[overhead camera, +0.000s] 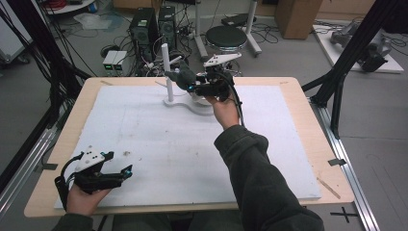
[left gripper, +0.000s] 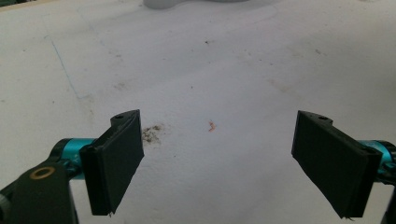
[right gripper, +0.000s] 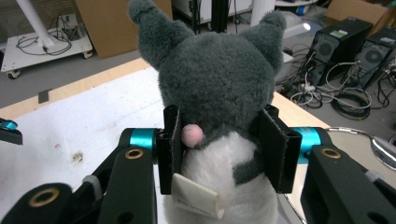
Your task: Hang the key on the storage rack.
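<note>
A grey plush toy (right gripper: 217,84) with pointed ears, a white belly and a pink nub sits squeezed between the jaws of my right gripper (right gripper: 223,149), a cream label hanging near its base. From above, the toy (overhead camera: 182,77) is held in the air at the far middle of the table by my right gripper (overhead camera: 196,88), beside a white stand (overhead camera: 169,82) with an upright post. My left gripper (overhead camera: 119,166) rests near the table's front left, open, with bare white mat between its black pads (left gripper: 116,161).
A white foam mat (overhead camera: 159,139) covers most of the wooden table (overhead camera: 315,139). A shiny round metal plate (right gripper: 355,140) lies right of the toy. Beyond the far edge stand computer towers (overhead camera: 144,26), cables, a black stool (overhead camera: 226,36) and black frame posts at both sides.
</note>
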A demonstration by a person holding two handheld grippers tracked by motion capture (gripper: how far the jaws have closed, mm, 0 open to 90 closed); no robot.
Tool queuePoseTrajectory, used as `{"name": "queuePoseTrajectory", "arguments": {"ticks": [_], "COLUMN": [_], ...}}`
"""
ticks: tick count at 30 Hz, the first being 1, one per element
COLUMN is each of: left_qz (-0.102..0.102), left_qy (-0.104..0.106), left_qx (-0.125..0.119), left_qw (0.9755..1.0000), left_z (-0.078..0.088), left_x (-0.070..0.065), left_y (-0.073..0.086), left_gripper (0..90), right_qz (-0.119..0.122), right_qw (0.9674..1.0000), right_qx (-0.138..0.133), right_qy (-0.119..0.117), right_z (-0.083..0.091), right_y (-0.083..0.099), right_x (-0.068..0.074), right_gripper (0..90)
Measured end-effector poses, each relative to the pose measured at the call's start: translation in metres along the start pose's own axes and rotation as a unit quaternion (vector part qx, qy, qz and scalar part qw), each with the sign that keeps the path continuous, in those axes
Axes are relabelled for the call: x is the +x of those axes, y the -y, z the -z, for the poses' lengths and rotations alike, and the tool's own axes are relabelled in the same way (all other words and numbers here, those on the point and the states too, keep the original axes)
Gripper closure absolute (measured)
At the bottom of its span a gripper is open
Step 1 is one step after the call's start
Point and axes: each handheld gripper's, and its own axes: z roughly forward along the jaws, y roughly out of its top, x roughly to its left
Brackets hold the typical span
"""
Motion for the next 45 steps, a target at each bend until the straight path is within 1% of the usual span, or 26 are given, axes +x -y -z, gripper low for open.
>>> {"name": "queuePoseTrajectory", "arguments": {"ticks": [3,6,16,19,22,25,28,33,36,37,45], "left_qz": [-0.001,-0.001,0.001,-0.002,0.000,-0.001,0.000,0.000,-0.001,-0.001,0.000], "left_qy": [0.001,0.001,0.001,0.001,0.001,0.001,0.001,0.001,0.001,0.001,0.002], "left_qx": [0.001,0.001,0.000,0.001,0.000,0.000,0.000,0.000,0.000,0.000,-0.001], "left_qw": [1.0000,1.0000,1.0000,1.0000,1.0000,1.0000,1.0000,1.0000,1.0000,1.0000,1.0000], "left_z": [0.000,0.000,-0.001,0.000,0.000,0.000,0.000,0.000,0.000,0.000,0.000], "left_x": [0.001,0.001,0.000,0.001,0.001,0.001,0.001,0.001,0.001,0.001,0.001], "left_y": [0.000,0.000,0.000,0.000,0.000,0.000,0.000,0.000,0.000,0.000,0.000], "left_gripper": [16.9,16.9,16.9,16.9,17.0,17.0,17.0,17.0,16.9,16.9,16.9], "right_qz": [-0.001,0.001,-0.005,-0.006,-0.009,-0.018,-0.022,-0.023,-0.025,-0.021,-0.022], "right_qw": [1.0000,1.0000,0.9998,0.9997,0.9995,0.9993,0.9990,0.9986,0.9985,0.9986,0.9981], "right_qx": [0.006,0.006,0.014,0.017,0.018,0.020,0.022,0.031,0.031,0.031,0.044], "right_qy": [0.001,0.006,0.014,0.019,0.024,0.028,0.033,0.037,0.037,0.037,0.037], "right_z": [-0.004,-0.007,-0.020,-0.024,-0.028,-0.031,-0.034,-0.038,-0.039,-0.040,-0.045], "right_y": [0.001,0.001,0.004,0.004,0.005,0.007,0.008,0.010,0.011,0.011,0.013], "right_x": [-0.001,-0.002,-0.003,-0.004,-0.005,-0.007,-0.009,-0.011,-0.011,-0.012,-0.011], "right_gripper": [55.5,55.5,55.5,55.5,55.4,55.4,55.3,55.2,55.1,55.2,54.9]}}
